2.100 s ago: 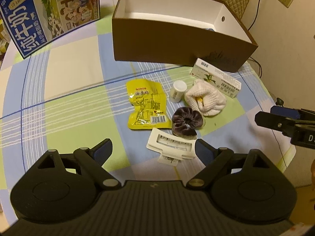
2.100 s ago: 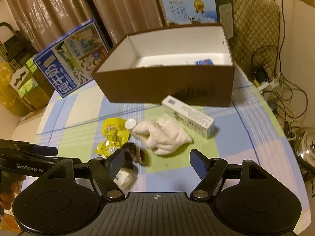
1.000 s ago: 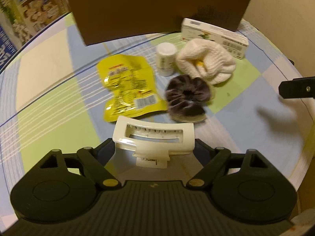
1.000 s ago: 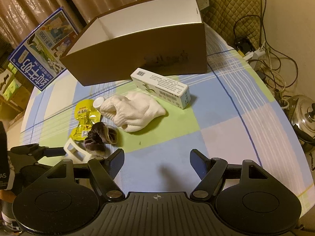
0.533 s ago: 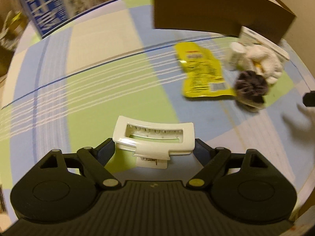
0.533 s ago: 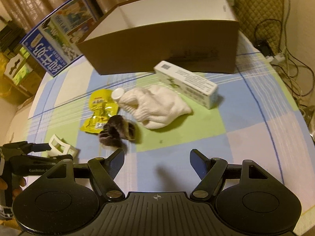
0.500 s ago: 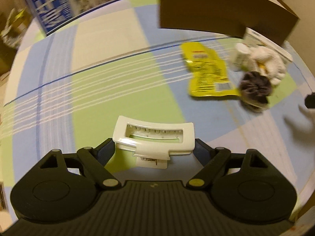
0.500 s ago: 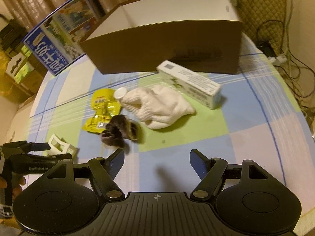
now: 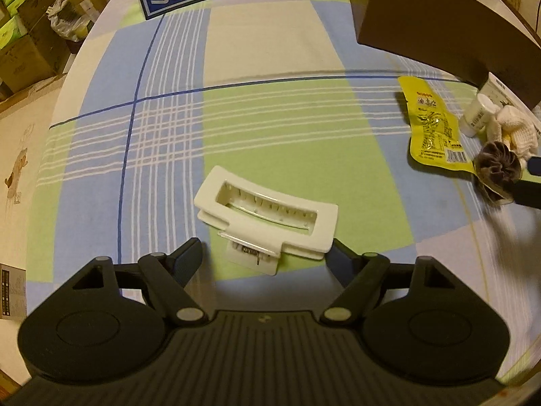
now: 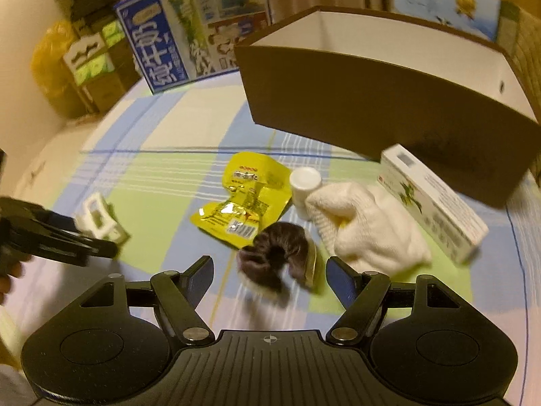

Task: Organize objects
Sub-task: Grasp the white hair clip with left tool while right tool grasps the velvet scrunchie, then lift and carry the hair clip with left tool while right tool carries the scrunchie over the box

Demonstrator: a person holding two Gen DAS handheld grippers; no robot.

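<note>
Checked tablecloth (image 9: 270, 128) under both spread tongs, left tongs (image 9: 265, 258) around hair clip (image 9: 267, 216), right tongs (image 10: 270, 279) empty.

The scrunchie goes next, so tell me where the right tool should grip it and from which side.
Grip the scrunchie across its thick fabric ring, coming straight ahead and down from the near side. It lies flat, soft and bunched, right between the open fingers of the right tool. Close across the whole ring; the pouch and glove sit close behind, so stay low and short.
</note>
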